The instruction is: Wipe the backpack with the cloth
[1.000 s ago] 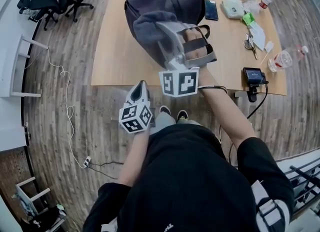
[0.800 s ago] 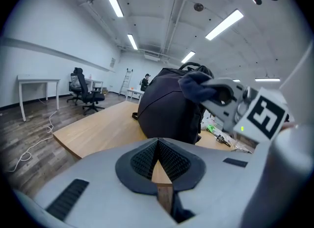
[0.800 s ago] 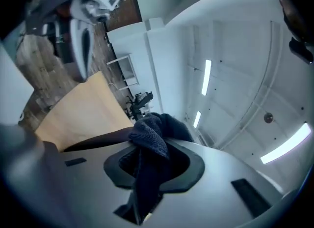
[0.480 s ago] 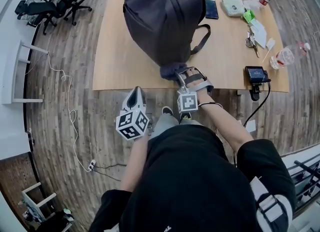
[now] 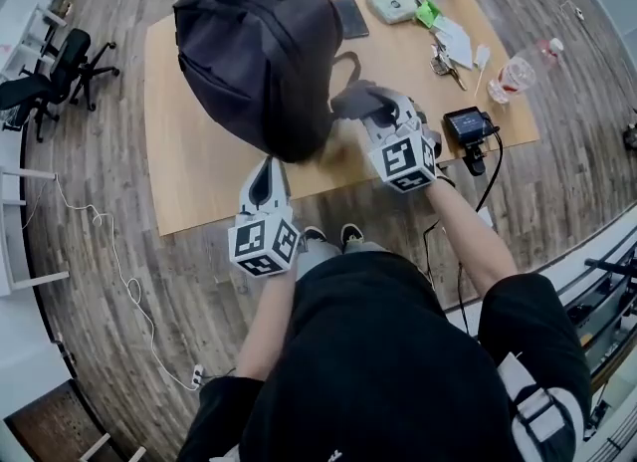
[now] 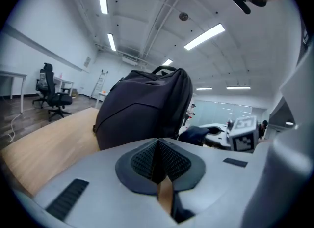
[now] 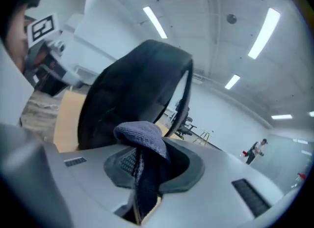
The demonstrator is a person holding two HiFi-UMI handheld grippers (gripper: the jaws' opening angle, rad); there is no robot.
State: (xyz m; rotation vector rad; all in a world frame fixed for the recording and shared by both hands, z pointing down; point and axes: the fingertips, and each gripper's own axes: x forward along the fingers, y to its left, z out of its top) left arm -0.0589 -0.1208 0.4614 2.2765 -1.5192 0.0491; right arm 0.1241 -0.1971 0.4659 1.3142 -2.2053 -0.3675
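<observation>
Backpack (image 5: 261, 52): upright on the surface (image 5: 199, 171).
Right gripper (image 5: 376, 114): pinching the cloth (image 5: 358, 99), just beside the backpack.
Left gripper (image 5: 268, 169): pressed together, empty, near the backpack.

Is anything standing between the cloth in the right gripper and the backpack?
No, nothing visible. The right gripper is closed on the cloth, and the backpack is directly ahead of it, close by.

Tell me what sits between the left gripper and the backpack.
Nothing: only bare table separates the shut left gripper from the backpack, as the left gripper view and head view show.
</observation>
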